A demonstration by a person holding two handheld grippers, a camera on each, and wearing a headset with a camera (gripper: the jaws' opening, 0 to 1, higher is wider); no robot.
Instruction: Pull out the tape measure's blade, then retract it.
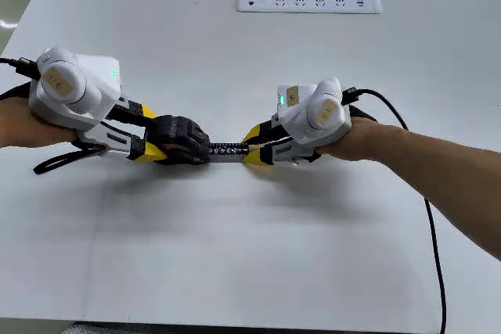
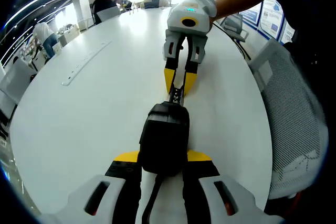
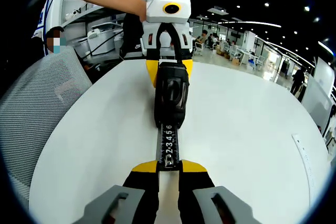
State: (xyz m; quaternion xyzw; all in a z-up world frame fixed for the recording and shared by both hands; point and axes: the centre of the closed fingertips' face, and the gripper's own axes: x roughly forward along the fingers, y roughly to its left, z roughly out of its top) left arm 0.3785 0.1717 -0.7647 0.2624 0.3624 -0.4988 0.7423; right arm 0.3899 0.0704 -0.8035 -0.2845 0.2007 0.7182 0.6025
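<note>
On the white tabletop (image 1: 235, 256), mid-frame in head view, tape measure (image 1: 178, 140) sits low over the surface, black case, gripped between both tools. Left gripper (image 1: 153, 134) has the case: jaws closed against its two sides, yellow tips pressing the body. In left gripper view the case (image 2: 165, 137) sits wedged between that gripper's own jaws. Right gripper (image 1: 252, 146) faces it from the other side, jaws pinched nearly together on the end of the blade (image 1: 228, 149). A short length of blade is out, running straight between case and right jaws. In right gripper view the blade (image 3: 168, 145) shows digits 2 to 6, flat face up, with the case beyond it and the left gripper behind that. Grippers are near each other, tip to tip, not touching. A hand (image 1: 356, 140) holds the right gripper; a black cable (image 1: 434, 232) trails back from it across the tabletop. White power strip (image 1: 309, 3) lies at the far edge, well apart from the tape.
</note>
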